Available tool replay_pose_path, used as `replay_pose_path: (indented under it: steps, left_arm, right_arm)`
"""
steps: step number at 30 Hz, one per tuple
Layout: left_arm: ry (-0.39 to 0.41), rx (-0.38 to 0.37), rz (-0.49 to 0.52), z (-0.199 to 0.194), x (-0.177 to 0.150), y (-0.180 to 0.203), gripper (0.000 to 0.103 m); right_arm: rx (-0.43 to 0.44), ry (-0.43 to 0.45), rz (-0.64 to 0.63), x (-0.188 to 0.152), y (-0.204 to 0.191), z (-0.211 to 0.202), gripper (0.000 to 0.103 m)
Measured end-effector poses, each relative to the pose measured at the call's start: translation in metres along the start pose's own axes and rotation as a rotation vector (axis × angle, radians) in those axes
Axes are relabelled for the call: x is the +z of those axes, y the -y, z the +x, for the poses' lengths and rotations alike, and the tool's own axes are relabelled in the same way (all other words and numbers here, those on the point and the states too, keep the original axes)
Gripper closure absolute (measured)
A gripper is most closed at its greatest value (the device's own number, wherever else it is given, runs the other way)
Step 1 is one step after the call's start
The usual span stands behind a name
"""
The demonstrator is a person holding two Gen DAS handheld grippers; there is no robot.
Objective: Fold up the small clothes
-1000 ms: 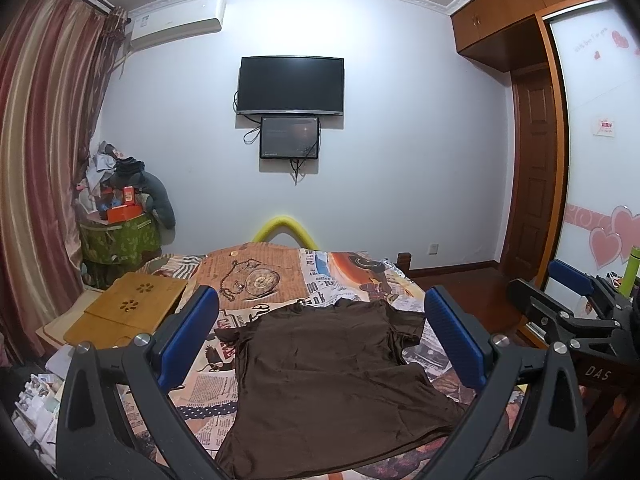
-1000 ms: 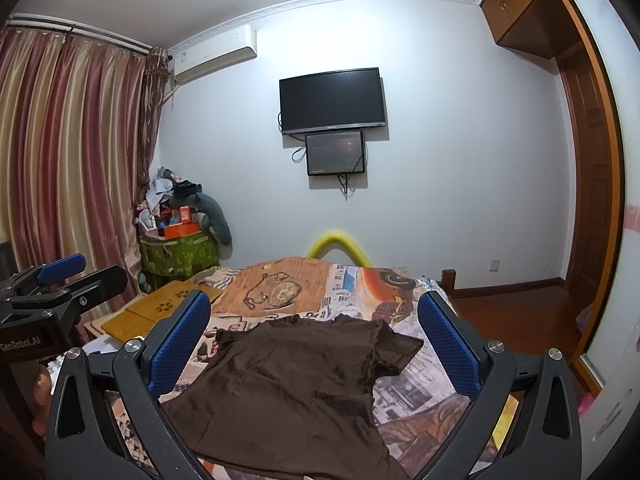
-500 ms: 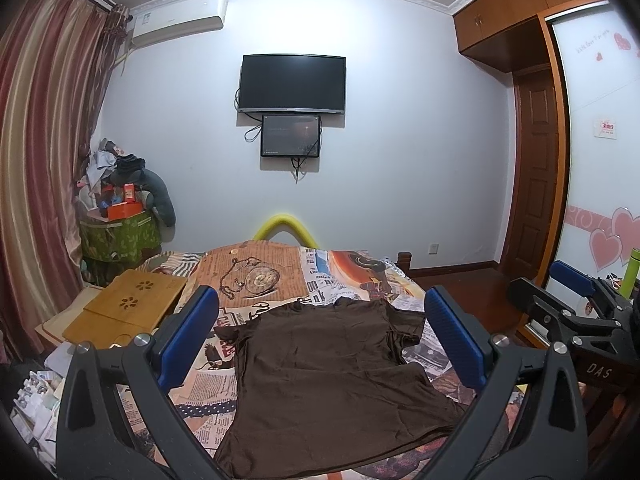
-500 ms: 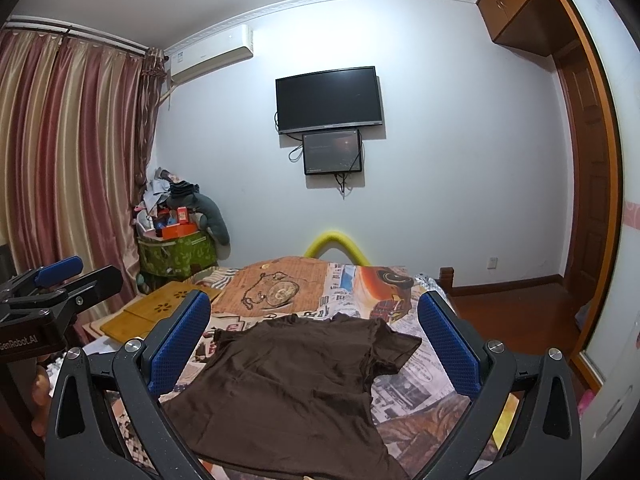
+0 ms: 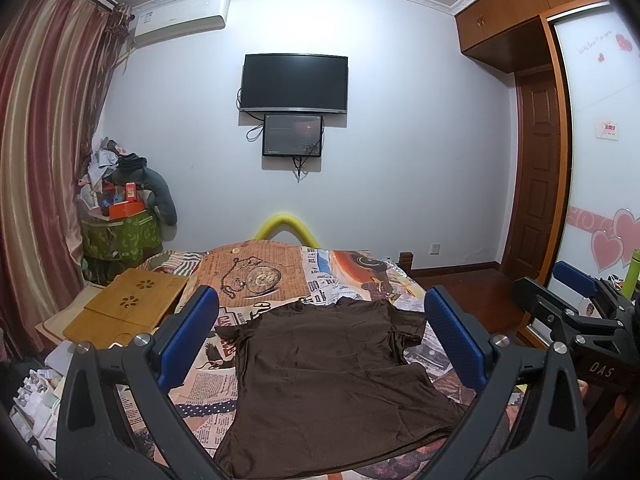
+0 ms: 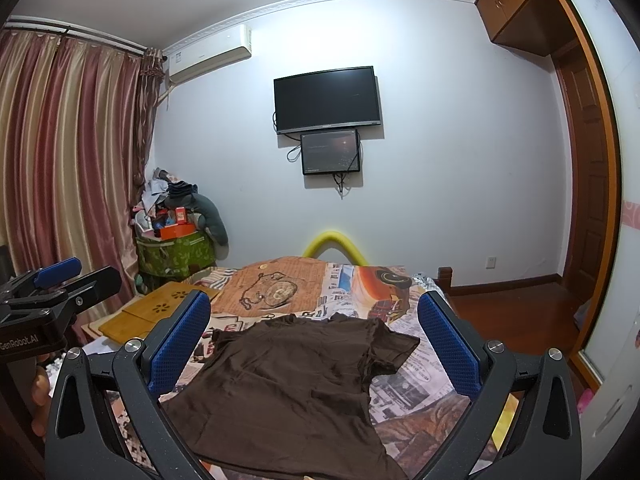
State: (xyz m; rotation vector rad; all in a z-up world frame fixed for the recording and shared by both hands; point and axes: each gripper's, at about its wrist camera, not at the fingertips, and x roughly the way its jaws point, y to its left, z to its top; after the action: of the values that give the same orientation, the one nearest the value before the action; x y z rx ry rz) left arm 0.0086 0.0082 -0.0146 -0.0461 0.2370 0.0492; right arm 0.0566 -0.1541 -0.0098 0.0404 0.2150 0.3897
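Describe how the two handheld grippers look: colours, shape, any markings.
Both match: left gripper and right gripper have dark grey speckled frames with triangular cut-outs, silver bolts and blue textured fingertips. One body reads "DAS", the other "GenRobot.AI". No cables or sleeves show.

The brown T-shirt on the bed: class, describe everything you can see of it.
The brown T-shirt is plain dark brown, seemingly soft thin fabric with short sleeves. It lies spread flat and unfolded on the printed bedspread, neck toward the far wall, hem nearest the cameras, slightly wrinkled, right sleeve rumpled. Neither open gripper touches it.
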Motion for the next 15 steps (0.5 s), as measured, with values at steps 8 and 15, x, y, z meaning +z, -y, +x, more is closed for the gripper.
replay_pose_path:
  steps: [8, 15]
  left_arm:
    - [-0.001, -0.001, -0.003, 0.0002, -0.0008, -0.0006, 0.0]
    - [0.0, 0.006, -0.004, 0.0015, -0.0012, -0.001, 0.0]
  right_arm:
    - [-0.003, 0.0, 0.001, 0.0005, 0.0017, -0.001, 0.0]
    - [-0.003, 0.0, 0.001, -0.0005, 0.0017, -0.0014, 0.0]
